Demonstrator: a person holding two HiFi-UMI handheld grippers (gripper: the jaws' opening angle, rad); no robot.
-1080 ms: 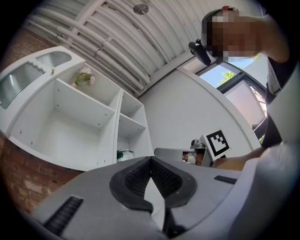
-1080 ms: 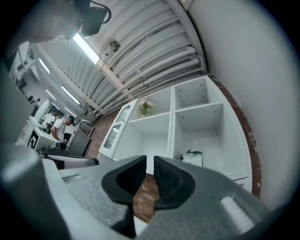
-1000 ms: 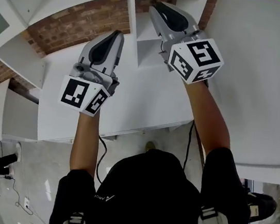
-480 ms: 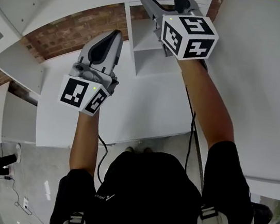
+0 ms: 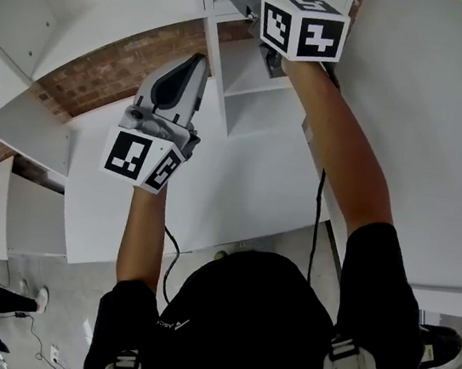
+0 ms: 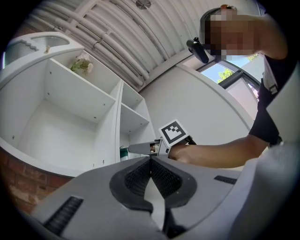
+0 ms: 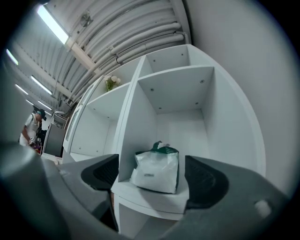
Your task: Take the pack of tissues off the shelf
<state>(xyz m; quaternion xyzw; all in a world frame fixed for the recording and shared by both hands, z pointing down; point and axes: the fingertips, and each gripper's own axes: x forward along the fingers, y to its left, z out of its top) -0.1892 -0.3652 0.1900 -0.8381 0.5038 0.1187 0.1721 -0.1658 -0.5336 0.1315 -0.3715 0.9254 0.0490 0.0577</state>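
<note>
Overhead, ribbed ceiling, white shelf (brick wall)

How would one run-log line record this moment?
right gripper: jaws opening, pack of tissues ahead, untouched | left gripper: shut, empty | pack of tissues: upright on shelf

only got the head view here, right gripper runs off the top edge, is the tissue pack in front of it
Observer: Yes. In the right gripper view the pack of tissues stands upright on a white shelf, straight ahead of the right gripper.
Operator: jaws on it yet
Observer: No. The jaws are opening, and the pads are clear of the pack on both sides.
Operator: and the left one
Observer: The left gripper is shut with nothing between its jaws.
</note>
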